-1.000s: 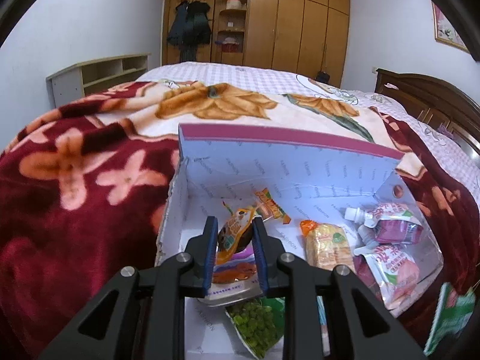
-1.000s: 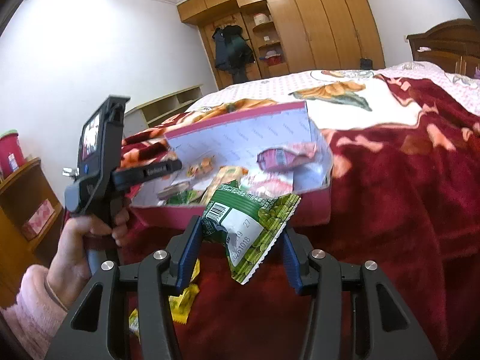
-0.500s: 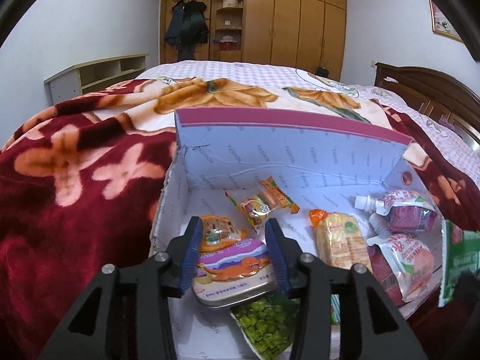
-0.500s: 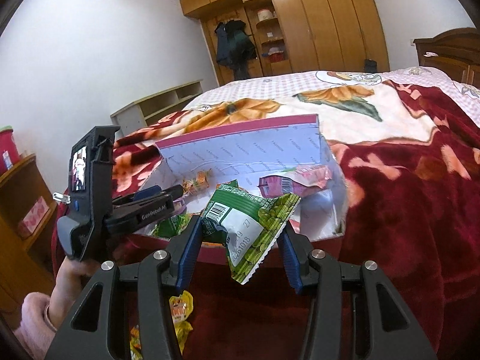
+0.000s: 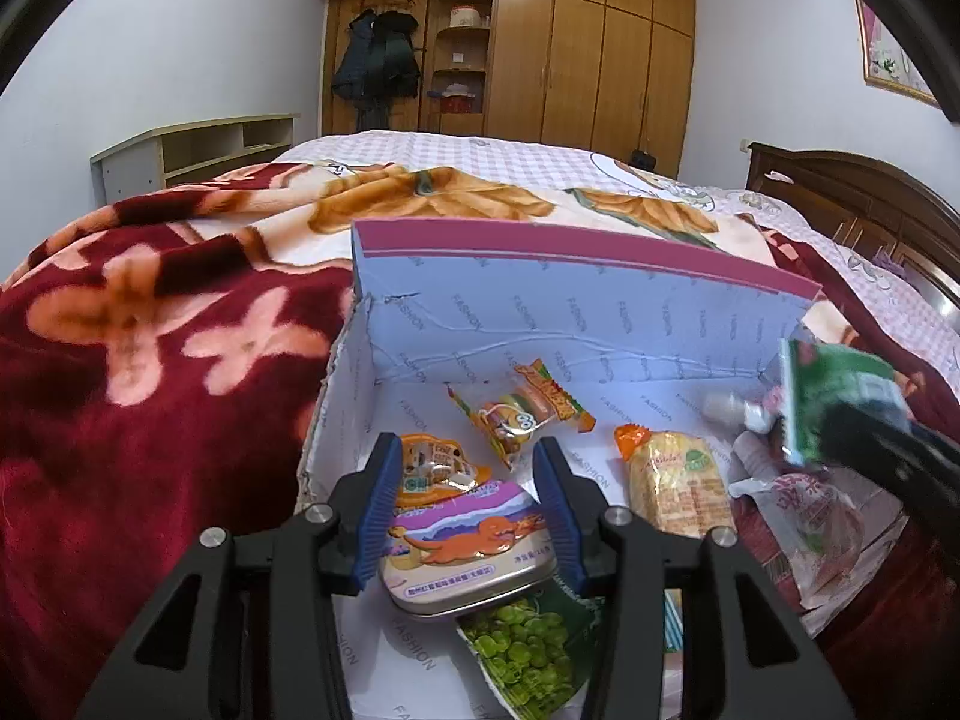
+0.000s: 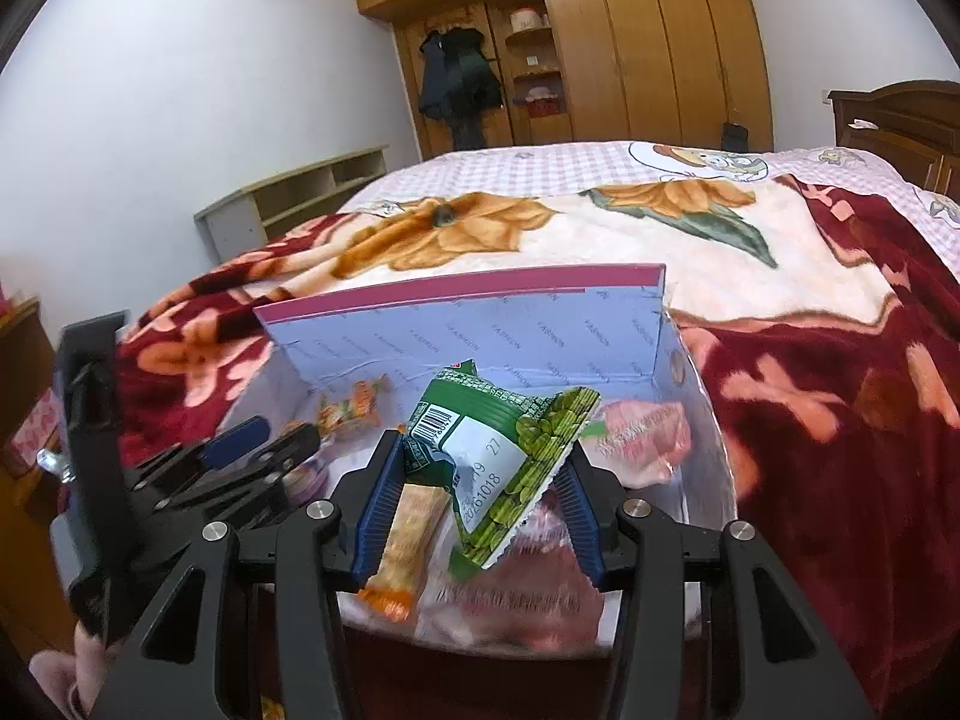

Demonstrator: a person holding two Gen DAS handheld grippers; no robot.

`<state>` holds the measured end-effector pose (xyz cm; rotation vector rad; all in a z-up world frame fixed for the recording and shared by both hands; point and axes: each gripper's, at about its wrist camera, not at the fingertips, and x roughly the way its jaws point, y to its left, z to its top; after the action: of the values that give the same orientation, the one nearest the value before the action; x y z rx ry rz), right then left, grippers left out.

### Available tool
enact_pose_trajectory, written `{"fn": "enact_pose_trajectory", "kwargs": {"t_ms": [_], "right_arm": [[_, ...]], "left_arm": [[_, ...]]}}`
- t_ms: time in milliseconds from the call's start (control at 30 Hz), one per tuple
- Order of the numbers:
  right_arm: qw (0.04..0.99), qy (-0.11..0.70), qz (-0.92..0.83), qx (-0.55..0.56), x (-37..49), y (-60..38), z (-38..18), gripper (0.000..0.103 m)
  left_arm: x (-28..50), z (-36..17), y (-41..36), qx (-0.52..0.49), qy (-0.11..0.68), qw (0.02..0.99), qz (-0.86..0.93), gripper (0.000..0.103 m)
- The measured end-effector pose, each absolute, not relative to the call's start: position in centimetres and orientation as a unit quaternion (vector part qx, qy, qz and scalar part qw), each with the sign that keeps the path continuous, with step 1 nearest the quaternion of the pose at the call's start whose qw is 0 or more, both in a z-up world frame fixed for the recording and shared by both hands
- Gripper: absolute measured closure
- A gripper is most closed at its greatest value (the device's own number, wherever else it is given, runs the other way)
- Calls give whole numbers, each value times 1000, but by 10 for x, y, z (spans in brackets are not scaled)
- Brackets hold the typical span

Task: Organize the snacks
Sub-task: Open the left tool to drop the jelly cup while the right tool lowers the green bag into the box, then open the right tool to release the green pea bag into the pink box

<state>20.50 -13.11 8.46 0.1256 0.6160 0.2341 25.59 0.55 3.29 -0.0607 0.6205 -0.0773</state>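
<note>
An open white cardboard box with a pink rim lies on the bed. My left gripper hangs open over its near left part, its pads clear of everything. Below it lie an orange snack packet and a flat tin. My right gripper is shut on a green pea snack packet and holds it above the right half of the box. That packet also shows at the right edge of the left wrist view.
In the box lie small candy packets, a biscuit pack, pink drink pouches and an opened pea bag. A red flowered blanket surrounds it. A hand in a pink sleeve holds the left gripper.
My left gripper opened and let go of the orange packet, which now lies in the box beside the tin. My right gripper carried the green packet forward over the box.
</note>
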Motion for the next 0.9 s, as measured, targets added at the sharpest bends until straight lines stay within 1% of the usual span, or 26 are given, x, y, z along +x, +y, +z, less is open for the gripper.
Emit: {"fn": "enact_pose_trajectory", "kwargs": {"t_ms": [433, 633, 667, 733, 900], "right_arm": [[938, 331, 98, 42, 259, -120, 82, 53], [936, 334, 103, 42, 268, -119, 79, 52], [936, 334, 103, 41, 268, -119, 79, 52], [937, 334, 100, 39, 267, -119, 79, 43], [936, 335, 100, 46, 264, -121, 82, 40]], "left_arm": [[256, 32, 6, -32, 303, 951, -43, 54], [256, 31, 6, -33, 302, 952, -46, 53], [256, 31, 6, -33, 302, 952, -46, 53], [256, 31, 7, -34, 302, 952, -47, 53], [257, 31, 7, -34, 300, 952, -51, 52]]}}
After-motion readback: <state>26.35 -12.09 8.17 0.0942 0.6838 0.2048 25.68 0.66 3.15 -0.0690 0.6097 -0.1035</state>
